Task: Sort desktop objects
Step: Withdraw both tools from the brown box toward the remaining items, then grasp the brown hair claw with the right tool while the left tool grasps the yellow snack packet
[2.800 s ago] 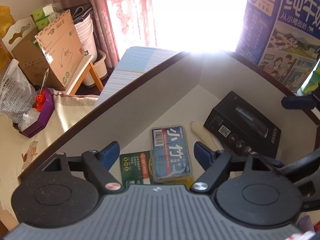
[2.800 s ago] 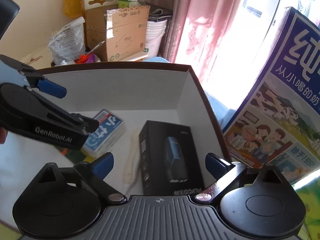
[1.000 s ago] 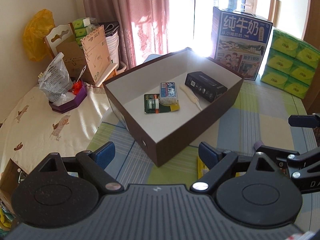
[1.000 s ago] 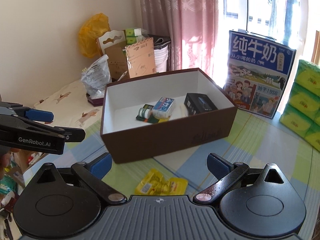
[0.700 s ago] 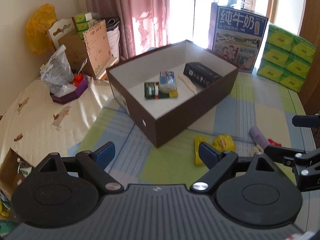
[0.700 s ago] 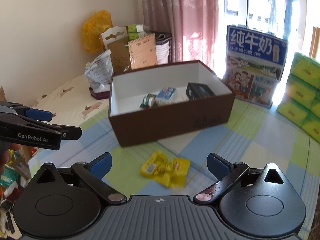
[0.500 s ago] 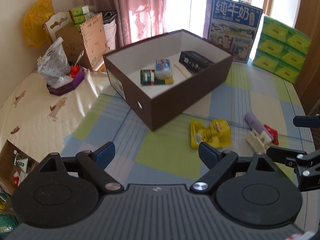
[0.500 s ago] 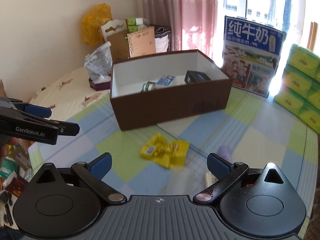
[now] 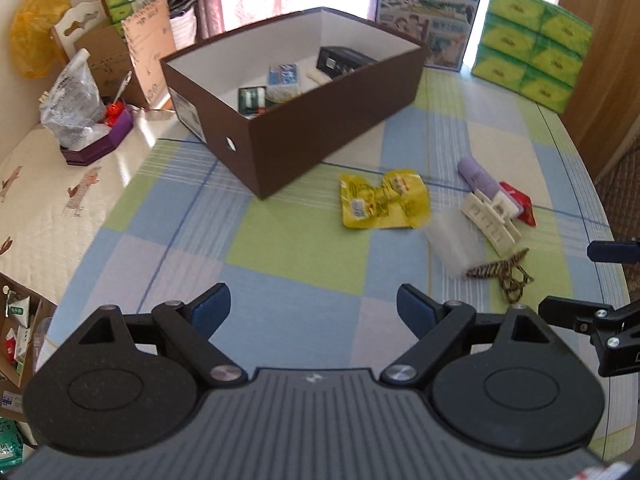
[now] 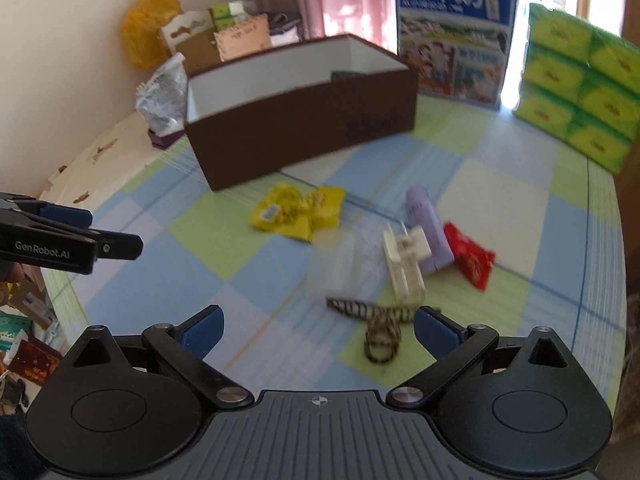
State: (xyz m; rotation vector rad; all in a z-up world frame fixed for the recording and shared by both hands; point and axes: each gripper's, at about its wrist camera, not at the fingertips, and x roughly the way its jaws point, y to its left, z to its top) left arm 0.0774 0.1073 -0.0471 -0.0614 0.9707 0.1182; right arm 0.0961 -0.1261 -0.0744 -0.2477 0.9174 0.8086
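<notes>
You are holding the left gripper (image 9: 314,310) wide open and empty over bare checked tablecloth (image 9: 292,248). Your right gripper (image 10: 318,330) is gaping equally wide, gripping nothing, with the striped hair tie (image 10: 376,322) lying between its fingertips. The yellow packet (image 9: 382,200), cream hair clip (image 9: 490,220) and lilac tube (image 9: 480,180) are lying beyond, before the brown box (image 9: 328,120).
</notes>
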